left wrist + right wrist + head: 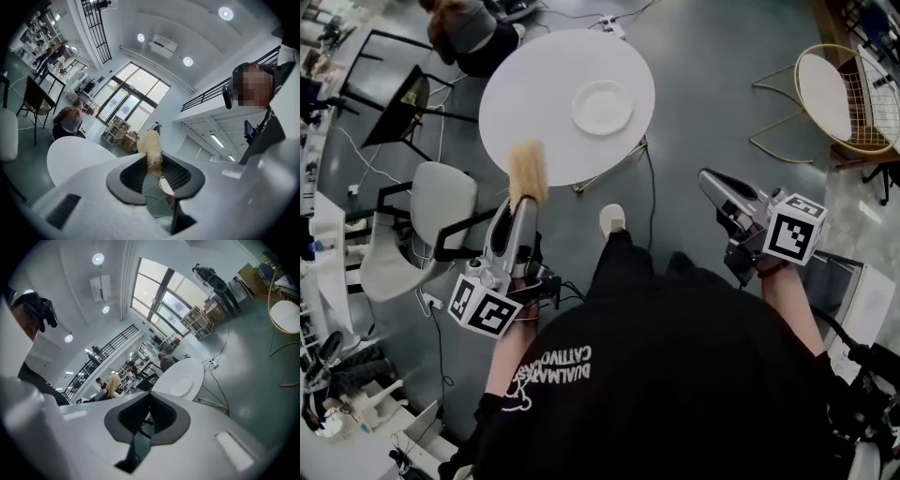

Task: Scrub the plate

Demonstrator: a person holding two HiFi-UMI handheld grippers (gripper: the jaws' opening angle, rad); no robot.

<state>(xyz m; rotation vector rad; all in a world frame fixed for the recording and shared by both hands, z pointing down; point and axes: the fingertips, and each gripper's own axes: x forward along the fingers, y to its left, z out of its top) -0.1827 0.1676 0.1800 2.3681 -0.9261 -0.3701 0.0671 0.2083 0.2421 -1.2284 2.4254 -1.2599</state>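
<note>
left gripper: clamped on brush, bristles by table's near edge
right gripper: jaws together, empty, right of table
plate: on table, apart from brush

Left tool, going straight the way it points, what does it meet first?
Probably the round white table: the left tool, shut on the brush, aims at its near edge, left of the plate. Height is unclear, so it may pass above the top.
</note>
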